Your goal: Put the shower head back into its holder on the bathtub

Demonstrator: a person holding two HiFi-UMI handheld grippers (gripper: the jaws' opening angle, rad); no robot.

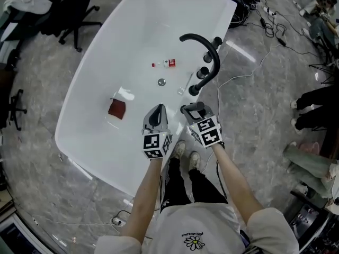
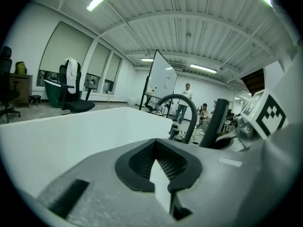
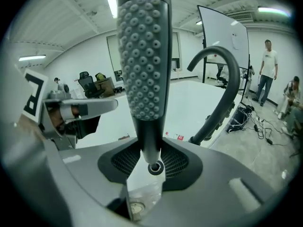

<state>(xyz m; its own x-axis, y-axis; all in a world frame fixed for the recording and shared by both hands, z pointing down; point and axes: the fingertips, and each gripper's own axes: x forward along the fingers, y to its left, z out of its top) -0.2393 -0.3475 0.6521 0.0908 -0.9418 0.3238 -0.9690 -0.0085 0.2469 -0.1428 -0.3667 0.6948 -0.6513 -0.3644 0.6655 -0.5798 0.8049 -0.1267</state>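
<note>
While the right hand-held gripper [image 3: 149,161] squeezes the thin black neck of the shower head [image 3: 142,56], the head stands straight up between its jaws. The bumpy grey spray face looks back at the right gripper view's camera. From the head view, the shower head [image 1: 187,108] is over the near edge of the white bathtub [image 1: 79,105], close to the low end of the curved black tap [image 1: 210,47]. It is not sitting in any holder. A small round fitting [image 3: 136,207] shows low down between the right jaws, but I cannot tell if that is the holder.

The left hand-held gripper [image 2: 155,157] has its jaws pressed tight together with nothing in them. It sits just beside the right one, over the same edge of the tub, and the two do not touch.

Three black knobs [image 1: 202,73] stand in a row next to the tap. Inside the tub lie a small bottle [image 1: 168,63], a round drain [image 1: 161,81] and a dark red cloth [image 1: 117,108]. A black office chair [image 1: 74,9] stands on the grey floor past the far side of the tub.
</note>
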